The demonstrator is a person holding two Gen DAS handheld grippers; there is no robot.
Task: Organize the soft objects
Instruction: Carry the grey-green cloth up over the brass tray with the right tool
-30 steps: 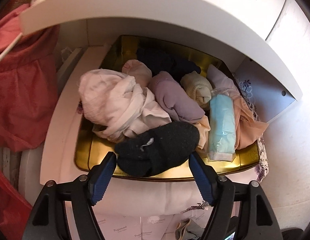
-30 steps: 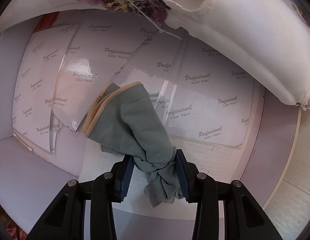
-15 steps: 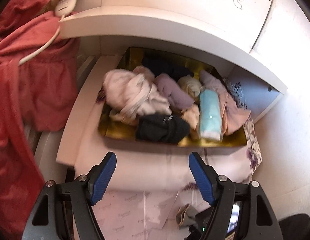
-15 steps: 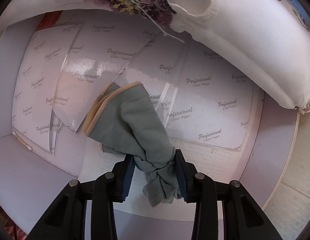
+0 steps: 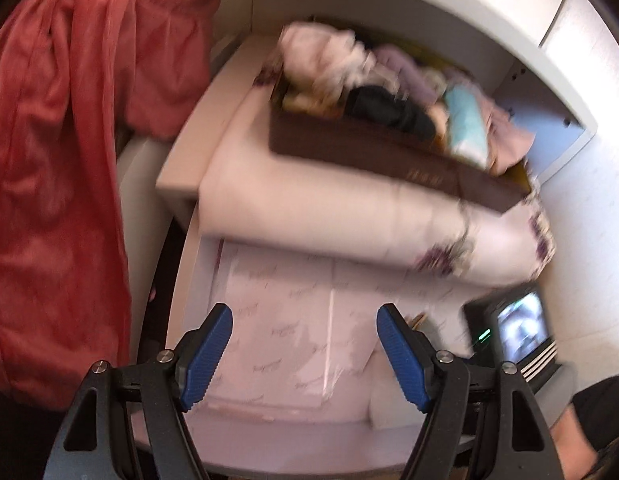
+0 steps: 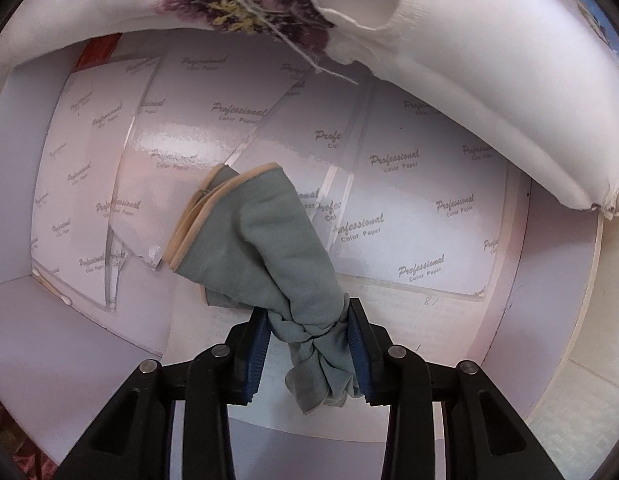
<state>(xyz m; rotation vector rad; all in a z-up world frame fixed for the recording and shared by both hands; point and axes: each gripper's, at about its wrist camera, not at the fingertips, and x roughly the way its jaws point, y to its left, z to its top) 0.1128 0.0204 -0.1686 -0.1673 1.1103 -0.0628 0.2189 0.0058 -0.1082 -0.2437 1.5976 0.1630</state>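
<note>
My right gripper (image 6: 307, 344) is shut on a grey-green cloth with tan trim (image 6: 265, 248), held inside the lower shelf over white paper sheets (image 6: 409, 184). My left gripper (image 5: 305, 356) is open and empty, well below and in front of a dark box (image 5: 389, 156) on the upper shelf. The box holds several soft items: a pale pink bundle (image 5: 325, 56), a black sock (image 5: 385, 108), a light blue pack (image 5: 465, 124). The left wrist view is blurred.
A red garment (image 5: 69, 140) hangs at the left. A white embroidered cloth (image 5: 349, 216) drapes over the shelf edge and shows at the top of the right wrist view (image 6: 469, 56). The right gripper's body and screen (image 5: 517, 332) show at lower right.
My left gripper has pulled back and down from the box, leaving the black sock inside it. My right gripper has stayed nearly still, shut on the grey-green cloth.
</note>
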